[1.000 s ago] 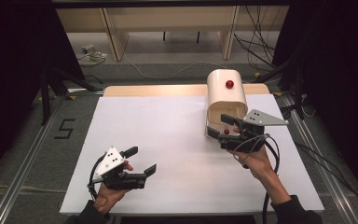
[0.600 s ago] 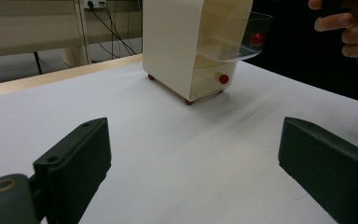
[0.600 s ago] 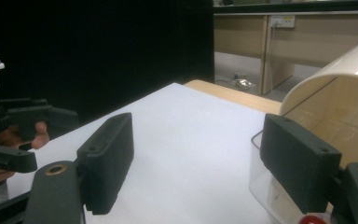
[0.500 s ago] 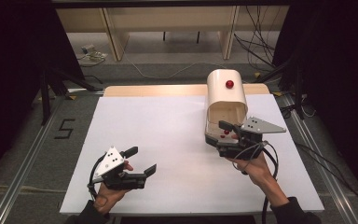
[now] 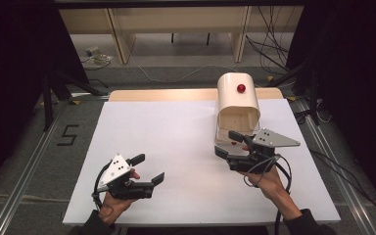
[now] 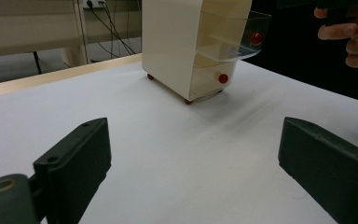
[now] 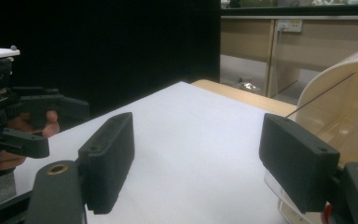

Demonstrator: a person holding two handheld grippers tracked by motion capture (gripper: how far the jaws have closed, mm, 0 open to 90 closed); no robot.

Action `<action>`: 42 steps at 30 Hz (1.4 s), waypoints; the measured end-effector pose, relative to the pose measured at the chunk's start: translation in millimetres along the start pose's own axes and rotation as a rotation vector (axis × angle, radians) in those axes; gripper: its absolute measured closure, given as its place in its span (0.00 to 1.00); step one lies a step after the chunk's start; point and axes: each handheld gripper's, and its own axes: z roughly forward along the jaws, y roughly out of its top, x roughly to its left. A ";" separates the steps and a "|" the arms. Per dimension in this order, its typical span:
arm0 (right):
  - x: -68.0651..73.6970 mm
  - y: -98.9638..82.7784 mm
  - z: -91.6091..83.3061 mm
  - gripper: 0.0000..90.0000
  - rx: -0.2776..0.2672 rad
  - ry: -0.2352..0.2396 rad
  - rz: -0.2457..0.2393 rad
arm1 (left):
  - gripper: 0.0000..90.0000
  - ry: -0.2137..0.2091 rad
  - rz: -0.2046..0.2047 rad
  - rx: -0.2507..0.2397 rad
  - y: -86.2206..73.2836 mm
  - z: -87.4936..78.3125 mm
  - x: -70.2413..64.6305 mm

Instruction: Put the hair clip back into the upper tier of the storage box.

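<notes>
A: What is the right gripper (image 5: 230, 143) doing?
B: Its jaws are standing wide apart, empty, just beside the small drawer box (image 5: 237, 100) at the table's (image 5: 176, 142) far right.
A: And the left gripper (image 5: 148, 169)?
B: It is also gaping, holding nothing, well apart.

A small drawer cabinet (image 5: 238, 105) is set at the table's (image 5: 176, 142) far right. The right gripper (image 5: 232, 144) is held just before it; the left gripper (image 5: 149, 169) is placed near-left, well apart.
</notes>
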 end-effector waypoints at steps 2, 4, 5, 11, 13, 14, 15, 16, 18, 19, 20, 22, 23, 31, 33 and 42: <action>1.2 -2.4 -0.7 0.30 -0.002 0.003 0.001 | 0.10 0.001 -0.001 0.000 0.0 -0.1 0.0; 1.9 -4.2 -0.8 0.30 -0.004 0.007 0.004 | 0.10 0.001 -0.001 0.000 0.0 -0.1 0.0; 1.9 -4.2 -0.8 0.30 -0.004 0.007 0.004 | 0.10 0.001 0.000 0.000 0.0 0.0 0.0; 3.2 -9.7 -1.4 0.30 -0.005 0.010 0.001 | 0.10 0.001 0.000 0.000 -0.1 0.1 -0.1; 3.3 -10.3 -1.7 0.30 -0.004 0.009 0.001 | 0.10 0.000 0.000 0.000 0.0 -0.1 0.0; 3.1 -10.9 -2.0 0.30 -0.005 0.008 -0.003 | 0.10 0.000 0.000 0.000 -0.1 0.0 -0.1; 3.4 -11.3 -2.7 0.30 0.000 0.006 0.001 | 0.10 0.000 0.001 0.002 -0.1 0.0 -0.1; 2.9 -12.5 -3.8 0.30 -0.002 0.005 -0.003 | 0.10 0.000 0.000 0.001 -0.1 0.1 -0.2; 2.9 -13.1 -4.2 0.30 -0.003 0.005 -0.003 | 0.10 -0.001 0.000 0.002 -0.1 0.1 -0.3; 2.9 -14.6 -5.0 0.30 -0.005 0.005 0.000 | 0.10 -0.001 0.000 0.002 -0.1 0.1 -0.3; 2.9 -14.6 -5.0 0.30 -0.005 0.005 0.000 | 0.10 -0.001 0.001 0.002 -0.1 0.2 -0.1; 2.6 -16.1 -5.8 0.30 -0.002 0.005 0.001 | 0.10 -0.001 0.002 0.002 -0.1 0.2 -0.2; 2.4 -16.8 -6.0 0.30 -0.002 0.003 0.000 | 0.10 -0.001 0.000 0.002 -0.1 0.2 -0.4; 1.0 -21.3 -10.0 0.30 0.002 0.000 0.001 | 0.10 -0.001 -0.001 0.002 -0.2 0.1 -0.2; 0.5 -22.1 -11.8 0.30 0.008 -0.007 0.001 | 0.10 -0.002 0.001 0.002 -0.2 0.2 -0.1; -1.4 -27.3 -15.9 0.30 0.008 -0.011 -0.002 | 0.10 -0.004 0.001 0.004 -0.1 0.4 -0.4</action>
